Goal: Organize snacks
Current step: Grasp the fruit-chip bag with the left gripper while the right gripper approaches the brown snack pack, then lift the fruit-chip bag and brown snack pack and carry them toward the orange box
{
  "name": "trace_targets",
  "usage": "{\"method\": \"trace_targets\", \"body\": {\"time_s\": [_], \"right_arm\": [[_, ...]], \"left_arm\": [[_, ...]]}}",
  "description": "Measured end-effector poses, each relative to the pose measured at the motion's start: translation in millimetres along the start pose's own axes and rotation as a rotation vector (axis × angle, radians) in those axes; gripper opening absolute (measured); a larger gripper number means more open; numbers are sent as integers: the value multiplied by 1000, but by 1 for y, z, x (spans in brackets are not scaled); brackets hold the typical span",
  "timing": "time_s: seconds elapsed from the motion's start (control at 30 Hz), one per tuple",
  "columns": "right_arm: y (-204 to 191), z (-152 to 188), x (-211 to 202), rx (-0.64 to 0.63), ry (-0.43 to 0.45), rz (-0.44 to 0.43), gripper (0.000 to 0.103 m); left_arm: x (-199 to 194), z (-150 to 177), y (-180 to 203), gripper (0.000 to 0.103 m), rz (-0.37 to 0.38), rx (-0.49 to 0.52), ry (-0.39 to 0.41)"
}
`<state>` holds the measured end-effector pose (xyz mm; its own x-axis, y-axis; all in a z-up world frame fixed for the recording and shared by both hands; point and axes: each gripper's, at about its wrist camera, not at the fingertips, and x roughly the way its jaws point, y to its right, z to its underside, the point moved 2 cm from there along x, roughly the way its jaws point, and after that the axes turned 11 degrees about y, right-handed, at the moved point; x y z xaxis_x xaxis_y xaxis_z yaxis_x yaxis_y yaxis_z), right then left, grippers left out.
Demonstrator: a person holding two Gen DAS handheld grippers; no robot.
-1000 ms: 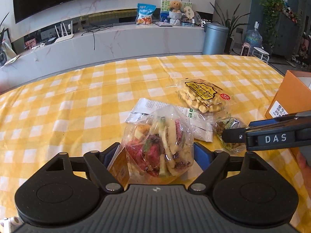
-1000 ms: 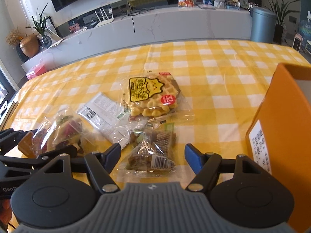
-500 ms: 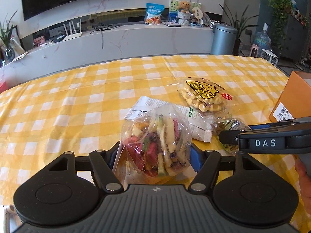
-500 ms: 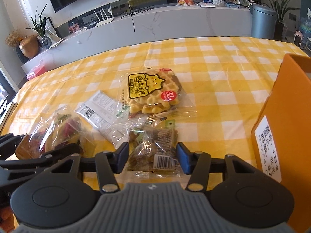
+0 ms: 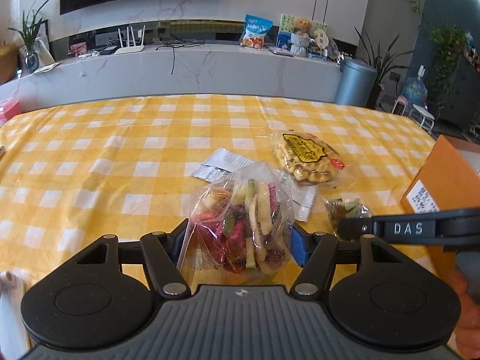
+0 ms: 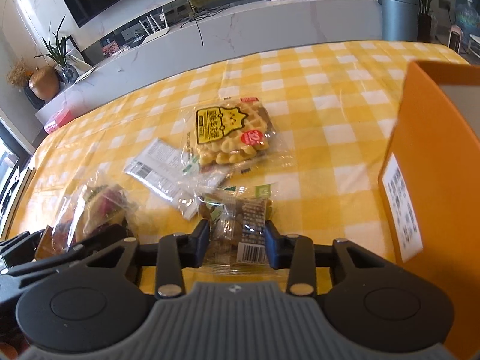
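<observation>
Snacks sit in a loose cluster on the yellow-check counter (image 6: 315, 96), and the orange box (image 6: 432, 180) stands at the cluster's right edge, so we read it as the place they go. That makes the coming move a carry to the right.

Our right gripper (image 6: 235, 241) has just been closing, and its blue pads now press both sides of the small brown snack pack (image 6: 240, 228). The pack's barcode end points back toward the camera, its long axis along the fingers. The box wall is just beside this gripper, so our right hand is the nearer one.

Our left gripper (image 5: 238, 241) has also been closing, and it now grips the clear bag of mixed dried fruit (image 5: 243, 225) across its width. This bag lies leftmost in the cluster, well apart from the box, with the right gripper between the two.

The waffle pack (image 6: 229, 135) and the white sachet (image 6: 159, 168) lie flat farther out on the counter, untouched; the sachet is partly tucked under the other packs.

Our judgement: right goes first, up and over the box rim; left follows once the way is free, or the two will collide.
</observation>
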<state>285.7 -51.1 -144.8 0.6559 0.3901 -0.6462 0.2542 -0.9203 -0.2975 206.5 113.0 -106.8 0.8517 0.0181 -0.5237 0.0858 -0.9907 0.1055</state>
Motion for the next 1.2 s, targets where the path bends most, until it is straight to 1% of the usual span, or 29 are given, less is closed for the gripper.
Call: {"method": "trace_targets", "body": {"time_s": [0.23, 0.5, 0.63, 0.9, 1.1, 1.2], "right_arm": [[0, 7, -36, -5, 38, -13, 36], [-5, 9, -81, -34, 95, -43, 36], [-3, 6, -105, -39, 133, -58, 36], [5, 2, -155, -40, 209, -74, 36], [26, -3, -187, -32, 241, -65, 35], [40, -7, -200, -32, 257, -43, 35]], "left_arm": [[-26, 4, 10, 74, 8, -66, -5], [-58, 5, 23, 74, 24, -101, 3], [-76, 0, 33, 74, 30, -85, 30], [-106, -14, 63, 74, 86, -39, 96], [-121, -25, 85, 74, 135, -11, 133], [-125, -31, 100, 74, 166, 11, 149]]}}
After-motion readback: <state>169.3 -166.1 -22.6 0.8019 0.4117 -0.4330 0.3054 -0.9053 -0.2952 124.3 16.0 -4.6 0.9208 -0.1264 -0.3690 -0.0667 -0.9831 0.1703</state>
